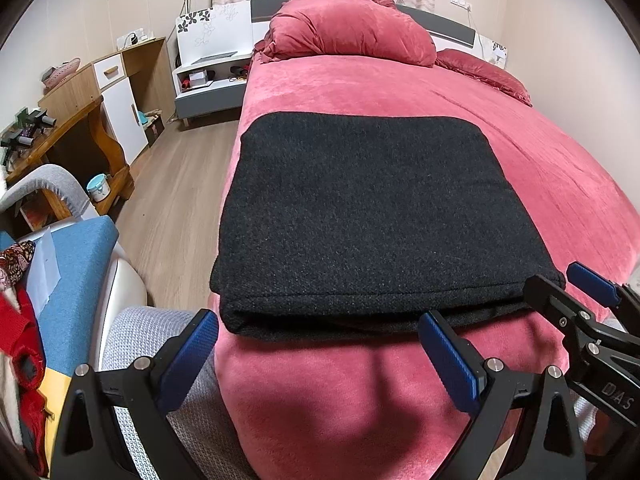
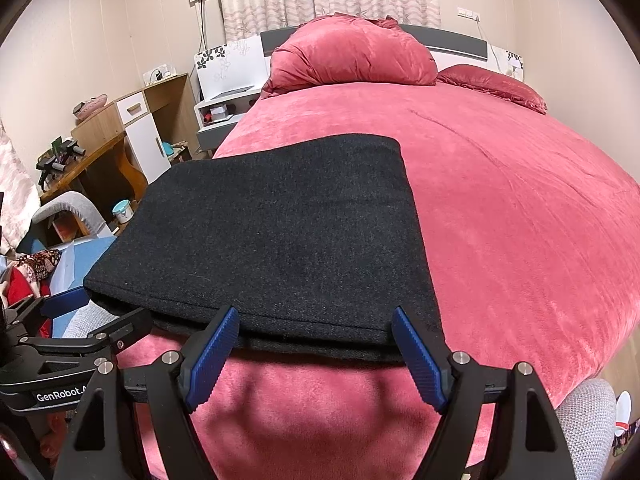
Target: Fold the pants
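Note:
The dark charcoal pants [image 1: 368,208] lie folded into a flat rectangle on the red bed [image 1: 540,168], near its foot edge; they also show in the right wrist view [image 2: 280,232]. My left gripper [image 1: 320,340] is open and empty, just short of the pants' near folded edge. My right gripper [image 2: 316,336] is open and empty at the same edge, further right; it also shows in the left wrist view [image 1: 560,284]. The left gripper shows at the lower left of the right wrist view [image 2: 80,320].
A red duvet bundle [image 1: 352,28] and pillow [image 1: 484,72] lie at the headboard. A white nightstand [image 1: 208,76], wooden desk [image 1: 92,112] and grey chair [image 1: 44,188] stand left of the bed. A pile of clothes [image 1: 48,288] sits at lower left.

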`<action>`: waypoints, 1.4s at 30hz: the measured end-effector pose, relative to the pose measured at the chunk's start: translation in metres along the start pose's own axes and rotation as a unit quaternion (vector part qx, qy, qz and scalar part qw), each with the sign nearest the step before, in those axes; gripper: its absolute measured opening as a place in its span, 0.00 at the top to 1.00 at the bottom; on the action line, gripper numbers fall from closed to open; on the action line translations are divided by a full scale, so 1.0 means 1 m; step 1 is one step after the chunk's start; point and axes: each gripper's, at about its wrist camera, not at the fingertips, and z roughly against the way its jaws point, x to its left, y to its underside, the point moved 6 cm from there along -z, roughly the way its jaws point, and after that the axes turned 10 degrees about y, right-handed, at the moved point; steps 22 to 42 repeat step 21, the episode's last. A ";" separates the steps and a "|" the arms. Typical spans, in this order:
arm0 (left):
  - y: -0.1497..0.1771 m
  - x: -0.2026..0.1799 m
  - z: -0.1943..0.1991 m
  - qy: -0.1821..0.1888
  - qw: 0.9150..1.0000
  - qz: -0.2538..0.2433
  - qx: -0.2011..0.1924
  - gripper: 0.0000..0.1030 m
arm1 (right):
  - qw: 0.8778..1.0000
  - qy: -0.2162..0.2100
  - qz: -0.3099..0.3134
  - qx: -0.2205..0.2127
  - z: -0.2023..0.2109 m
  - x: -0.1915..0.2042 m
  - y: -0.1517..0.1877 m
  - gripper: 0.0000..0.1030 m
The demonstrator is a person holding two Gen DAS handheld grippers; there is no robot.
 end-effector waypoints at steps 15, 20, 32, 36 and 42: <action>-0.001 -0.004 0.006 -0.016 1.000 -0.009 -0.014 0.02 | 1.000 -0.004 0.001 -0.001 0.002 -0.003 0.000 0.22; -0.001 -0.002 0.006 -0.018 1.000 -0.006 -0.016 0.02 | 1.000 -0.008 -0.001 -0.002 0.001 -0.005 0.000 0.22; -0.001 -0.002 0.005 -0.018 1.000 -0.005 -0.013 0.02 | 1.000 -0.008 -0.003 -0.002 0.001 -0.006 0.000 0.22; -0.001 -0.002 0.005 -0.018 1.000 -0.005 -0.013 0.02 | 1.000 -0.008 -0.003 -0.002 0.001 -0.006 0.000 0.22; -0.001 -0.002 0.005 -0.018 1.000 -0.005 -0.013 0.02 | 1.000 -0.008 -0.003 -0.002 0.001 -0.006 0.000 0.22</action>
